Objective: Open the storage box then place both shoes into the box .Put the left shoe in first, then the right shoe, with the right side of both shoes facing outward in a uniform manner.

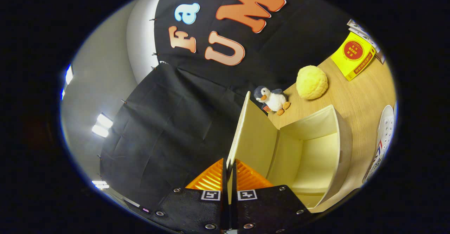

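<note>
Between the two fingers of the tongs [229, 186], the thin edge of the storage box's lid [254, 135] is being pinched, with both fingers pressing on it from either side so that almost no gap is showing between them. From that grip the lid is standing swung up and open, rising ahead of the fingers as a pale cream panel. Beside it the box [342, 146] is lying on the wooden counter [355, 98] with its opening gaping toward the camera, and its cream interior is showing walls and a floor with nothing resting inside. Just beyond the top of the lid a small stuffed penguin [272, 99] is sitting on the counter near the black cloth wall [168, 121]. A round yellow bun-like toy [312, 82] is resting near the penguin, apart from it. Farther along the counter, a flat yellow packet [353, 55] with a red circle is lying beside what seem to be a few stacked booklets, though they are too squeezed at the fringe to tell. On the far side of the box from the lid, a white lace-up shoe [383, 139] is lying on the counter, well apart from the fingers.
</note>
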Motion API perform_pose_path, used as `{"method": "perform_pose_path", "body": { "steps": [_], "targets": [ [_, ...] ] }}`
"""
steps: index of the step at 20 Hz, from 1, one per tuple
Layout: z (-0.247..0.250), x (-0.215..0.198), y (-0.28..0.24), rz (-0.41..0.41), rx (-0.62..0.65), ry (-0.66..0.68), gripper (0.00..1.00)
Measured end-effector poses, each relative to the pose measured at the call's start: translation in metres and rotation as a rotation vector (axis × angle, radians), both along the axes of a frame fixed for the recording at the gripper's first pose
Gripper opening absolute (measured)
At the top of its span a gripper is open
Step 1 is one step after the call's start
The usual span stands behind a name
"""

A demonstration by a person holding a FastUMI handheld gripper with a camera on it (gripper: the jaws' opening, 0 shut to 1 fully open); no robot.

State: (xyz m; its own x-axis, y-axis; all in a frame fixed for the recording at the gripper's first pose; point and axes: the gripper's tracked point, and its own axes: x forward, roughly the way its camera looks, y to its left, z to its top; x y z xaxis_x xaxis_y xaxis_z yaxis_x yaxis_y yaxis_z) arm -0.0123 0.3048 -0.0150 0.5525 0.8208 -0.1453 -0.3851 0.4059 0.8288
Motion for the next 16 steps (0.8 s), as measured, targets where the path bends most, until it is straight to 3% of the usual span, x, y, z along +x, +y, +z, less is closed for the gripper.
{"method": "perform_pose_path", "body": {
  "steps": [6,12,14,15,16],
  "targets": [
    [0.016,-0.001,0.077,0.041,-0.107,-0.031,0.03],
    [0.008,-0.013,0.153,0.142,-0.234,-0.069,0.17],
    [0.004,-0.021,0.167,0.161,-0.267,-0.078,0.45],
    [0.001,-0.019,0.171,0.158,-0.292,-0.086,0.68],
    [0.0,-0.019,0.171,0.151,-0.31,-0.089,0.79]
  ]
}}
